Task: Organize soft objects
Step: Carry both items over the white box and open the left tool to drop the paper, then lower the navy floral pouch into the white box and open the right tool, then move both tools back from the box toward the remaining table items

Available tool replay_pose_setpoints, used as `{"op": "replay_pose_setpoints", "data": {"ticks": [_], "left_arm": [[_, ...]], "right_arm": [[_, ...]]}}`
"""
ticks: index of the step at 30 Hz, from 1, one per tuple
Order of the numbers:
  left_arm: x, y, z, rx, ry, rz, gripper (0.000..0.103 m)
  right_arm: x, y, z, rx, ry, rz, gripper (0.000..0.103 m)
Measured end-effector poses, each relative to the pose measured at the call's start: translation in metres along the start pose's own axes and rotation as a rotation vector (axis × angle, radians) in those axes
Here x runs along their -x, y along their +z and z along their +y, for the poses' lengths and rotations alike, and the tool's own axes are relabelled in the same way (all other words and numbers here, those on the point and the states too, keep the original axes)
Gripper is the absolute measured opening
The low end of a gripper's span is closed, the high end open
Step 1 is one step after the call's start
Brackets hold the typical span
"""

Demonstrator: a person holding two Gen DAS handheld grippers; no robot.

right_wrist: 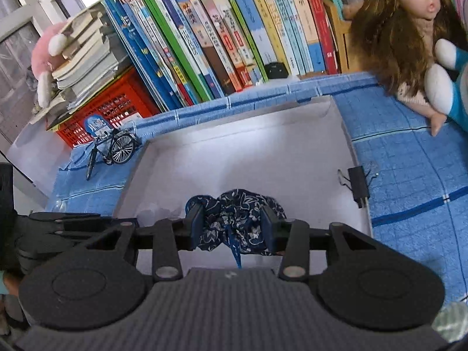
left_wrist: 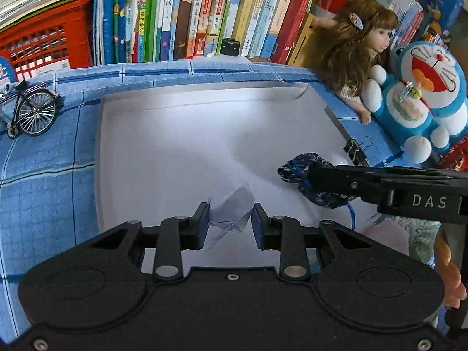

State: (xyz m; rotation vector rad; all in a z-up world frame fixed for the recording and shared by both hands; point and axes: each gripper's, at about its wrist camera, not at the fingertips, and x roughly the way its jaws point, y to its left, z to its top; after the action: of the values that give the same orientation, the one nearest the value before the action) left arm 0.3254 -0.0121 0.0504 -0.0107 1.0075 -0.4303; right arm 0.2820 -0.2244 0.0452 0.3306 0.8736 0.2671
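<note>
We have two soft things in hand over the white tray [left_wrist: 163, 152]. The left gripper [left_wrist: 230, 219] pinches a pale folded paper crane [left_wrist: 234, 210], one pad on each side of it. The right gripper [right_wrist: 231, 223] clasps a dark blue floral pouch [right_wrist: 237, 216], which bulges between its pads with a blue cord [right_wrist: 235, 251] hanging below.

In the left view the crane sits at 6 o'clock of the tray and the pouch at about 4 o'clock, both inside the rim. We judge the step to be the setting-down of both things in the tray. Whether either already rests on the floor we cannot tell.

The next move, as we see it, calls for lowering each until it lies on the floor, then opening the pads fully and lifting clear without dragging the cord or the crane's wings along.

Counted outward:
- One crane, one pouch, one tray.
- One binder clip [left_wrist: 354, 150] on the tray's rim at 3 o'clock.
- One model bicycle [left_wrist: 32, 111] at 9 o'clock.
- One doll [left_wrist: 359, 52] and one blue plush cat [left_wrist: 421, 93] at 2 o'clock.
- One red crate [left_wrist: 46, 41] at 10 o'clock.
- A row of books [left_wrist: 204, 14] at 12 o'clock, too many to count surely.
</note>
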Motion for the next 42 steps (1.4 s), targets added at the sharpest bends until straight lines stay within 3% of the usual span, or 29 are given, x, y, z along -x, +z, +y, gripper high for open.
{"op": "replay_pose_setpoints", "data": {"ticks": [1,3,9,25,42], "left_arm": [[-0.001,0.001,-0.002,-0.005,0.010,0.001,0.032],[0.001,0.002,-0.005,-0.012,0.015,-0.007,0.049],[0.026,0.000,-0.011,-0.034,0.031,-0.060,0.069],[0.107,-0.051,-0.051,-0.085,0.136,-0.223,0.078],[0.178,-0.152,-0.090,-0.151,0.065,-0.383,0.085]], "right_arm": [[-0.002,0.000,0.000,-0.005,0.003,0.009,0.052],[-0.003,0.001,-0.001,-0.009,0.007,0.011,0.068],[0.017,0.001,0.001,0.011,0.032,-0.027,0.076],[0.095,-0.029,0.031,0.174,0.000,-0.174,0.084],[0.187,-0.110,0.032,0.323,0.002,-0.319,0.092]]}}
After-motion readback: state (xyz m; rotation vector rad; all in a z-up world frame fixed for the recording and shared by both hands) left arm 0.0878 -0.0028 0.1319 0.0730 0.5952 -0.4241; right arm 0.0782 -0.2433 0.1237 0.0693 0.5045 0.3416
